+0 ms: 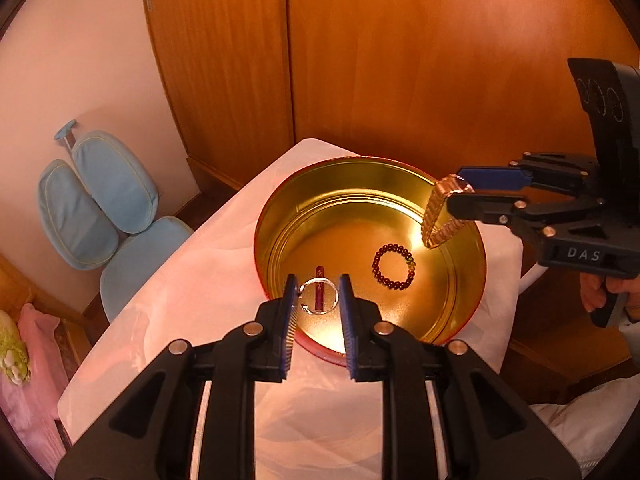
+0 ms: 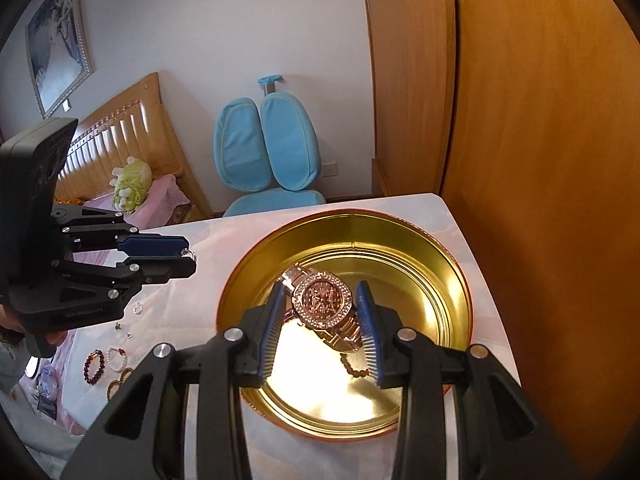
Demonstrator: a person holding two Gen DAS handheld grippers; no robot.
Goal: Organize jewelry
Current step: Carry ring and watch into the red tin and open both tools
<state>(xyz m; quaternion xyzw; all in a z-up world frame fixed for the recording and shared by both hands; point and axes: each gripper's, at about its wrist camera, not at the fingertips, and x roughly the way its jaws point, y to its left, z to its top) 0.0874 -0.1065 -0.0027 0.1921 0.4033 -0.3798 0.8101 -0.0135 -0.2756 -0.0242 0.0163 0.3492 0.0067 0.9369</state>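
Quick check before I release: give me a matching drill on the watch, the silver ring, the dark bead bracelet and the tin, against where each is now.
Things:
1. watch
2. silver ring
3. dark bead bracelet
4. tin

Places:
A. lying on the tin's floor
B. on the white cloth
C. in the right gripper
D. in the left gripper

Pairs: 1-C, 2-D, 3-A, 4-B

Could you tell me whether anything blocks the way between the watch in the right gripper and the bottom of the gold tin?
Nothing visible does. The watch, held in the right gripper, hangs over the open tin. A bead bracelet lies on the tin's floor, with bare floor around it.
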